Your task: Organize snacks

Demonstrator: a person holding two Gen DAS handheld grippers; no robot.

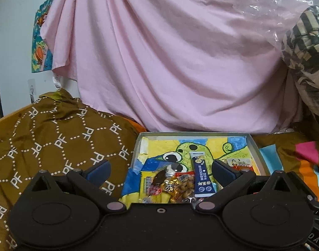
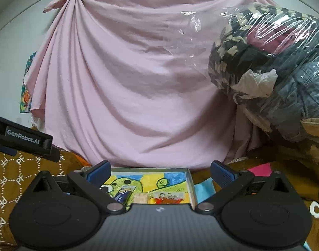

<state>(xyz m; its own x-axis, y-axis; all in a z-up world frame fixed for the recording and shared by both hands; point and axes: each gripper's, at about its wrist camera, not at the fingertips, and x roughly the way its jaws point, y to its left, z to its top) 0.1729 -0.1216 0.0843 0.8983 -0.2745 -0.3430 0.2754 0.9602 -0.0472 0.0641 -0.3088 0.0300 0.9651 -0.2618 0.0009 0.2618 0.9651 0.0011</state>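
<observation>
A shallow grey tray [image 1: 252, 141] lined with a cartoon drawing lies ahead of both grippers. In it are a dark blue stick packet [image 1: 201, 176], a yellow snack packet [image 1: 152, 188], a clear packet of brown nuts [image 1: 181, 186] and a small red-and-white packet [image 1: 240, 163]. My left gripper [image 1: 160, 172] is open and empty, hovering over the tray's near end. My right gripper [image 2: 160, 172] is open and empty, just before the tray [image 2: 191, 181]. The blue packet [image 2: 122, 194] and the red-and-white packet [image 2: 169, 198] show there too.
A brown "PF" patterned cloth [image 1: 54, 138] covers the surface at left. A pink sheet [image 1: 170, 62] hangs behind. A plastic bag of clothes [image 2: 274, 67] bulges at right. Pink and blue paper [image 1: 306, 150] lies right of the tray. The left gripper's body [image 2: 23, 140] shows in the right wrist view.
</observation>
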